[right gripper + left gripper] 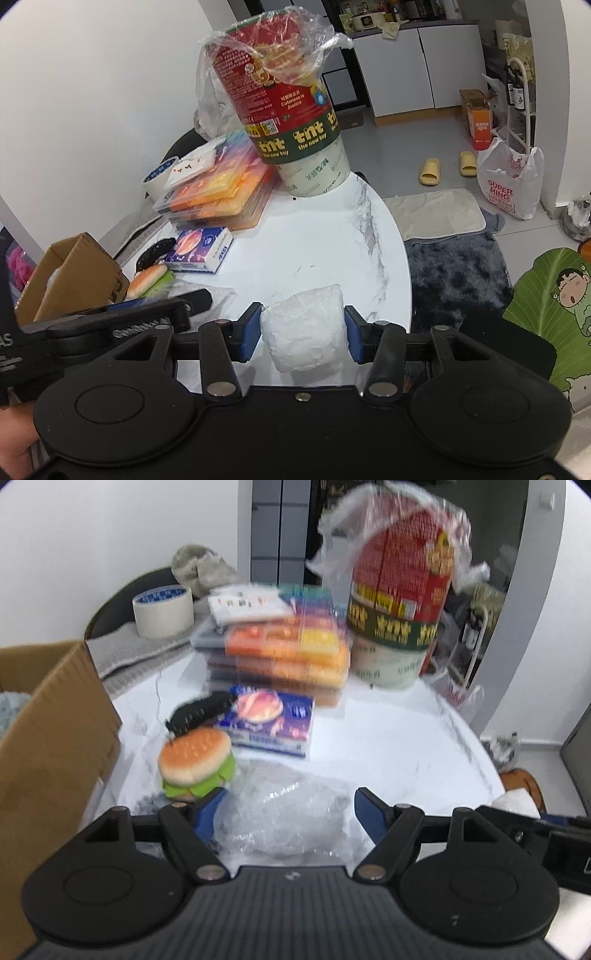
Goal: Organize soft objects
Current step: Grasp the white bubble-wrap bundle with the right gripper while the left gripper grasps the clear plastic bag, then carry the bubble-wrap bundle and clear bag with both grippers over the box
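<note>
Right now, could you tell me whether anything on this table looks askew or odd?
Yes: the tall red-and-green toy tub in loose clear plastic leans left over the stack of flat colourful boxes. The squishy hamburger toy also sits tilted beside the cardboard box.

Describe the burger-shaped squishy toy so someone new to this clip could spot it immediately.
Start at the open cardboard box on the white marble table's left edge. Right beside it, in front of a blue tissue pack, sits the burger toy. Only it has a tan sesame bun over bright green lettuce.
</note>
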The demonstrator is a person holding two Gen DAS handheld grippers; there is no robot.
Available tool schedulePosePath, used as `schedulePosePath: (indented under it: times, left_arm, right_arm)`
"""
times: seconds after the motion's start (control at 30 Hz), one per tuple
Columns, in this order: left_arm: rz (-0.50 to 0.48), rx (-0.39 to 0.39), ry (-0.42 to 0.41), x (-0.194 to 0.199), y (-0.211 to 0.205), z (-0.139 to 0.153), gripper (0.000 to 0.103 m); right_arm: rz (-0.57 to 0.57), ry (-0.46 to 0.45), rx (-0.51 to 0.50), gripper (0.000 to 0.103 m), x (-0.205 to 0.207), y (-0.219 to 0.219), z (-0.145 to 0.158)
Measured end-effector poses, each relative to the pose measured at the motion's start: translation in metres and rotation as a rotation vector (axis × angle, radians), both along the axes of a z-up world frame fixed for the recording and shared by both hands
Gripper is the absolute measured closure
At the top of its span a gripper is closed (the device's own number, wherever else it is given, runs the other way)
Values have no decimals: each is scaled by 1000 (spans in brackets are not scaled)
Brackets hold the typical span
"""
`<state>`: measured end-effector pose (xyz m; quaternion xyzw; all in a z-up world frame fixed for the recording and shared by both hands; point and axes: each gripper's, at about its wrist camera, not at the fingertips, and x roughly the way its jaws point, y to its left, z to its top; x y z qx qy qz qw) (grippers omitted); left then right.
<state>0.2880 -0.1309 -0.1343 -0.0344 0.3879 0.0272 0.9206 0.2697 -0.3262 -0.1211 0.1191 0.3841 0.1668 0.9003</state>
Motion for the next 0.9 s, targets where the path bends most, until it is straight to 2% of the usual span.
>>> schedulePosePath:
  times: [0.1,0.13,0.17,0.23,0.33,0.67,0.9]
  left_arm:
    - [-5,-4,15,-2,-1,-5,35]
    - [-5,-11,15,-3,0,-5,40]
    - [-4,-20,14,-4,1,-5,49]
    - [-5,-38,12,-6,4,-2,58]
    - [-6,-54,13,-8,6,3,66]
    - [-17,-97,-24,-30,6,26,68]
    - [-11,-100,-63,-56,7,47,67]
  right_arm:
    - [1,17,-12,57,2,1,-4]
    - [3,21,-13,57,2,2,-5]
    - [6,25,-16,57,2,3,-6]
    - [12,28,-23,57,1,5,-7]
    - [16,29,-19,57,0,7,-5]
    - [29,1,-16,57,-7,11,10]
    - [47,-33,-9,57,-16,16,27]
